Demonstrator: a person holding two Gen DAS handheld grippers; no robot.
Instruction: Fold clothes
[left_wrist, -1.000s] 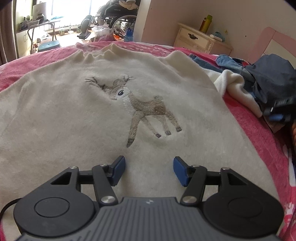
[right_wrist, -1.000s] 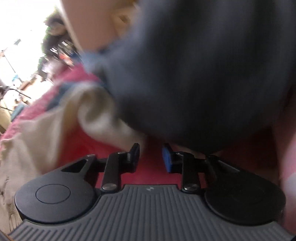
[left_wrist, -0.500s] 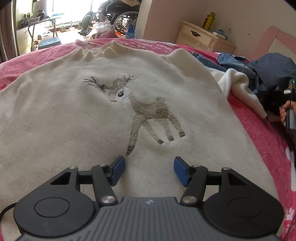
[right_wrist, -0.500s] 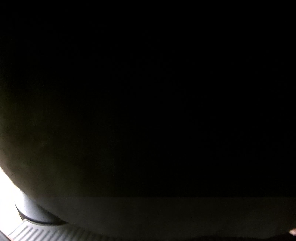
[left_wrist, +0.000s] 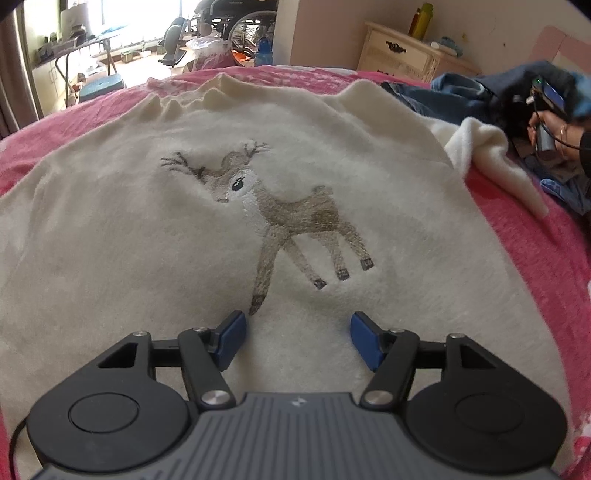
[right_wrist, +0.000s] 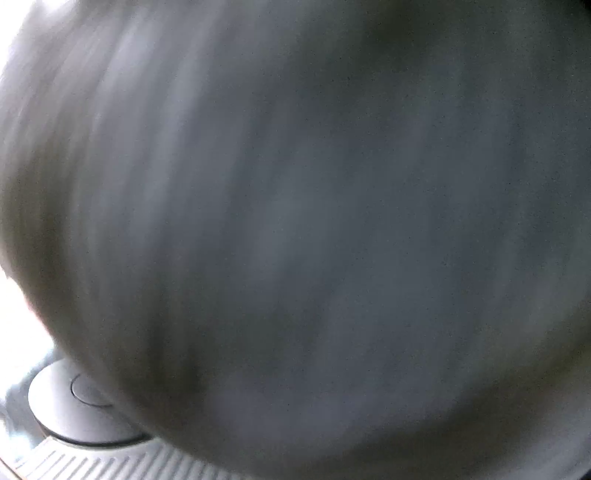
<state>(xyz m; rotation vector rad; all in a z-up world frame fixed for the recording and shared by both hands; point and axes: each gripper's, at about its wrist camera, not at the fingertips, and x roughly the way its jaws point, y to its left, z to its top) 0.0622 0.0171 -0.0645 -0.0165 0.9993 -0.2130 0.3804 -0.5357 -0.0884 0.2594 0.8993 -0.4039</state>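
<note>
A cream sweater (left_wrist: 147, 229) with an embroidered deer (left_wrist: 288, 218) lies flat, front up, on the pink bedspread (left_wrist: 535, 251). My left gripper (left_wrist: 297, 336) hovers open over its lower front, with nothing between the blue pads. One sleeve (left_wrist: 491, 155) is bunched up at the right edge. In the left wrist view a hand (left_wrist: 554, 129) at the far right holds the right gripper, which is pushed into a dark blue garment (left_wrist: 517, 81). Dark blurred cloth (right_wrist: 314, 221) fills the right wrist view and hides the fingers. Only a corner of the housing (right_wrist: 74, 402) shows.
Blue jeans (left_wrist: 443, 96) lie heaped at the far right of the bed beside the dark garment. Beyond the bed stand a cream nightstand (left_wrist: 402, 55) with a bottle on it, a wheelchair (left_wrist: 240, 22) and a desk by the window.
The right gripper went into the dark garment, which now covers its camera. The left gripper crept a little forward over the sweater and stayed open.
</note>
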